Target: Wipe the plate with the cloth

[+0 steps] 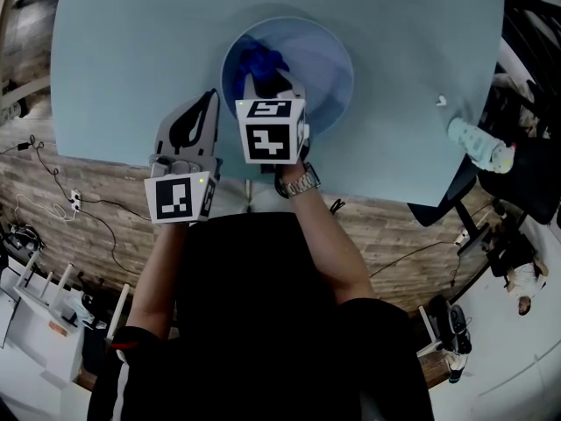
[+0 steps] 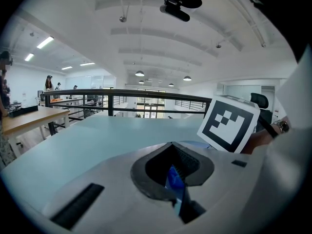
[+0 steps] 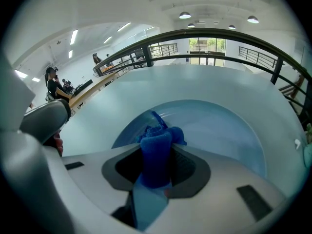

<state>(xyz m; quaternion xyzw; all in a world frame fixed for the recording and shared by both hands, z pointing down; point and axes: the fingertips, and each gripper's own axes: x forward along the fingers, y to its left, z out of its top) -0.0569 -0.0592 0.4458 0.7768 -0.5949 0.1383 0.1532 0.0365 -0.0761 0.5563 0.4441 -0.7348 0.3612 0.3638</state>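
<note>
Right gripper (image 1: 266, 84) reaches forward over the one plate (image 1: 326, 77), its fingers clamping the one blue cloth (image 1: 260, 60) at the plate's 10 o'clock. Left gripper (image 1: 209, 103) angles in, its fingers pinching the 9 o'clock rim.

The cloth (image 1: 261, 60) sits in the plate (image 1: 326, 70) on the table (image 1: 131, 60).

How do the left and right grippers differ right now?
The right gripper is shut on the blue cloth; the left gripper has its jaws together on nothing. The right gripper is over the plate; the left gripper is beside its rim, over the table. Both point away from the person.
</note>
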